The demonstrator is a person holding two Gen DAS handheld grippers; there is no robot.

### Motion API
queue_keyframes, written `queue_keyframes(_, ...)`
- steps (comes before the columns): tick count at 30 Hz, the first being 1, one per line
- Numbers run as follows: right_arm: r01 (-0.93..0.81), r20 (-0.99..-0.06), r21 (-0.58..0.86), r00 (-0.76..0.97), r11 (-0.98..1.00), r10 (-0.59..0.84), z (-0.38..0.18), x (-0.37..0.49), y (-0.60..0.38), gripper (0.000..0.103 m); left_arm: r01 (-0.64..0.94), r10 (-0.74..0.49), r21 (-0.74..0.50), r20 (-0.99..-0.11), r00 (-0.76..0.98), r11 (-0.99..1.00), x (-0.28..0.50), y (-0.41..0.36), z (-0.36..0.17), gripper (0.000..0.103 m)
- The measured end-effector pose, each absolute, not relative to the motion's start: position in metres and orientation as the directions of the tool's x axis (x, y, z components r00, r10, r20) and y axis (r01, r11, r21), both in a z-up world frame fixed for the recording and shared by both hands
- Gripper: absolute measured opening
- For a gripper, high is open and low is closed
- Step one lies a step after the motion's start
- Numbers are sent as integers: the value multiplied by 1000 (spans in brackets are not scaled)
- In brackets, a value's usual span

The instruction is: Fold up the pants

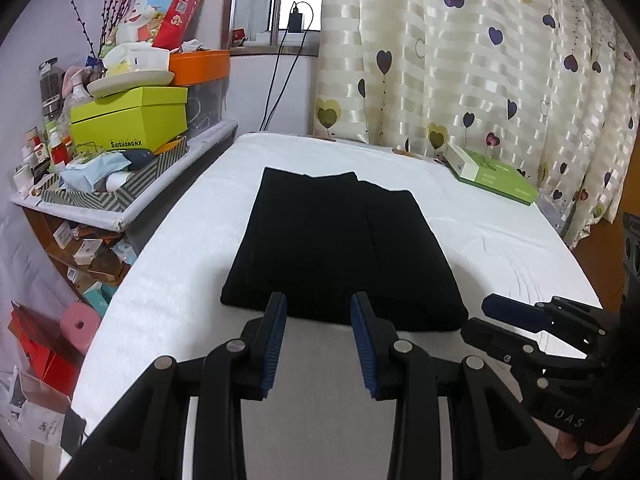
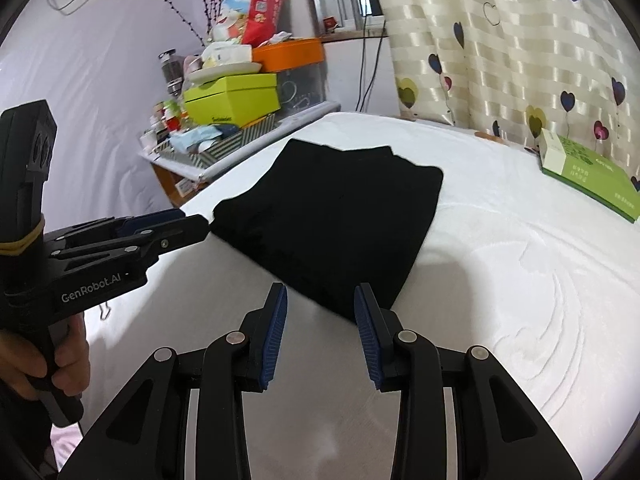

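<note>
Begin with the bed point(image 1: 168, 280), white and faintly quilted, bearing everything. About midway between its left and right edges, nearer the near edge than the far one: the pants point(image 1: 340, 248), black, stacked into a thick rectangle, with a crease-like line running front to back down the top layer and a stepped, uneven far edge. By that shape, probably a fold nearly finished, needing at most one more halving or a squaring-up. Left gripper point(image 1: 319, 304) poised at the pants' near edge, toward its left. Right gripper point(image 2: 320, 300) poised at the near right corner. Hard to judge contact with the cloth from either view. Fingers point(image 1: 276, 332) of both spread wide apart, clamping nothing. To do this well, slide one finger of each pair under the whole stack, not just the top layer. Pinch at matching spots along the near edge for a level lift. Carry that edge over in one low arc toward the far edge of the bed, lay it flush with the stepped edge, and let go only once flat. Expect slumping and slipping layers from a shallow grip on such thick cloth. Smooth outward from the middle afterwards. Mind the box point(image 1: 492, 178) by the far right corner: well apart from the pants, and best left alone.
</note>
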State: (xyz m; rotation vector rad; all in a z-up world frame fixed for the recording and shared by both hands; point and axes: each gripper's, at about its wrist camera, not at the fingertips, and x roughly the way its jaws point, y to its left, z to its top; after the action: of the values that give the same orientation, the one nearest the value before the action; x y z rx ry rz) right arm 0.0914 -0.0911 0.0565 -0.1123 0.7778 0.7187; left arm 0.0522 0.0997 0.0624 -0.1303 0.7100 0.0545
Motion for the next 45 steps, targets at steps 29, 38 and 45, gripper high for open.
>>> queue_keyframes(29,-613,-764,70,474,787,438,21,83,-90,36,-112,70,-11,-724,686,994,56,84,25,37)
queue_keyframes(38,-611,-786,8,486,792,383,14,79,-88,37,-119,83,8,-759,646,993,48,79,4,37)
queue_keyframes(45,-611,-786,7,486,792,382,13,79,-87,37,-117,92,21,-761,642,993,48,78,4,38)
